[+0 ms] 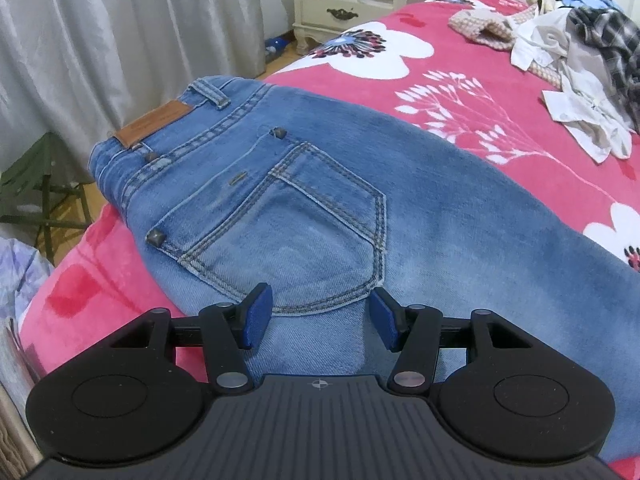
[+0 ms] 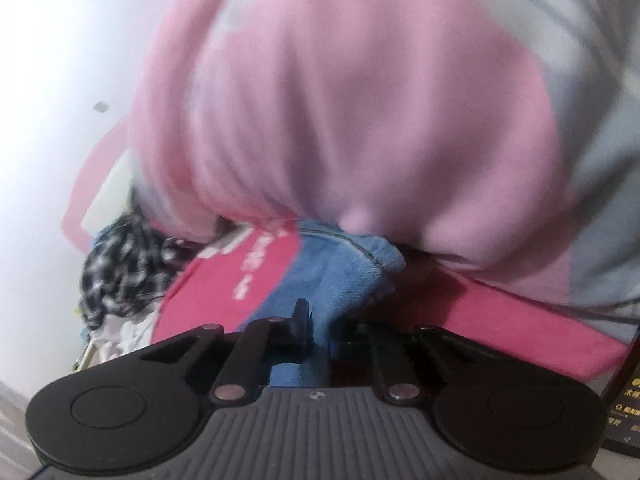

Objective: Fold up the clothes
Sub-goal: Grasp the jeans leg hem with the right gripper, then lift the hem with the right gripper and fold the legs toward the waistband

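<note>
While the jeans (image 1: 320, 200) lie flat on the bed (image 1: 460, 92), back pocket up and waistband toward the bed's edge, the left gripper (image 1: 320, 318) hangs released just over the denim below the pocket. The right gripper (image 2: 320, 334) is clenched on blue denim, in a blurred view. A pink garment (image 2: 340, 100) fills that view; a clothes pile (image 1: 580, 60) lies well apart.
</note>
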Demonstrator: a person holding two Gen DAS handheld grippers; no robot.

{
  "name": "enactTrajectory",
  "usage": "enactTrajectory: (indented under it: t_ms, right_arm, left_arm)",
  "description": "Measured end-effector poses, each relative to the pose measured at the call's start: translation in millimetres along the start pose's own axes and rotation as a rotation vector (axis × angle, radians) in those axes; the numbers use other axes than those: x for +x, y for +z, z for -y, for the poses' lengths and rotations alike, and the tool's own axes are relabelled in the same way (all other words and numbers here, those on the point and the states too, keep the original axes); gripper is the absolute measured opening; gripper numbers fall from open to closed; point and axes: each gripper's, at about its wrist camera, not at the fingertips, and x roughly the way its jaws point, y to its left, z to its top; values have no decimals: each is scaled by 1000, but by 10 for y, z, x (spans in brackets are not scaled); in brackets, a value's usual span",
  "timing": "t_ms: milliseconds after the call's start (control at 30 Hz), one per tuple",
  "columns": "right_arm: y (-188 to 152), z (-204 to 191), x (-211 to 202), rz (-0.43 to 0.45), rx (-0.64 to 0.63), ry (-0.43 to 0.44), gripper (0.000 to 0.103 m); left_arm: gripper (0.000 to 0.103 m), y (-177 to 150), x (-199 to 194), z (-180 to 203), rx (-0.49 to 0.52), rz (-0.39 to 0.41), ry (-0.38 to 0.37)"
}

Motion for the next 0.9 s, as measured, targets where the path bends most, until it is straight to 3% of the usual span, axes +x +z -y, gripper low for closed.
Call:
enactTrajectory:
  t_ms: [300,567,900]
  right_arm:
    - [-43,-782,-113,-43,-171,198,9]
    - [-328,-1417,-1,-161,-282,377,9]
    - [-708,-1810,123,-334,-387,475,8]
  left_arm:
    - [55,-25,6,9,26,15,-4]
    - [56,-45,5,8,46,26,-15]
    - [58,-99,8,52,97,51,-10]
